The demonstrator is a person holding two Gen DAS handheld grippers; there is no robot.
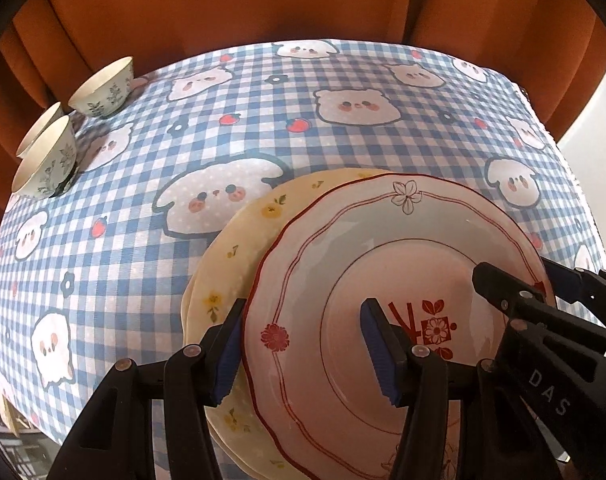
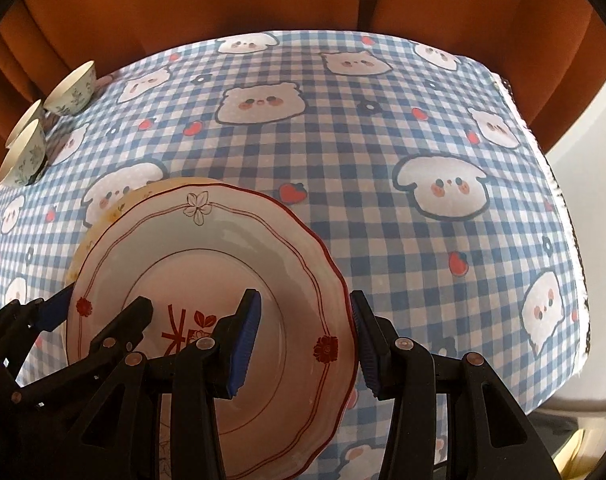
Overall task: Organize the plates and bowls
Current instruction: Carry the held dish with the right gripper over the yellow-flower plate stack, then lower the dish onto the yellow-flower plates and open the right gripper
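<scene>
Straddling the red-rimmed plate's (image 1: 383, 280) left edge, the left gripper (image 1: 307, 344) is sitting half-wide, pads seemingly not yet pressing. That plate is lying off-centre on a yellow floral plate (image 1: 231, 248) — stacking looks underway, and squaring the two seems next. Three bowls (image 1: 99, 92) are waiting far left on the checked tabletop (image 1: 263, 120).

Right gripper (image 2: 303, 340) is bracketing the right rim likewise — half-wide, grip uncertain. Nothing is blocking the way.
</scene>
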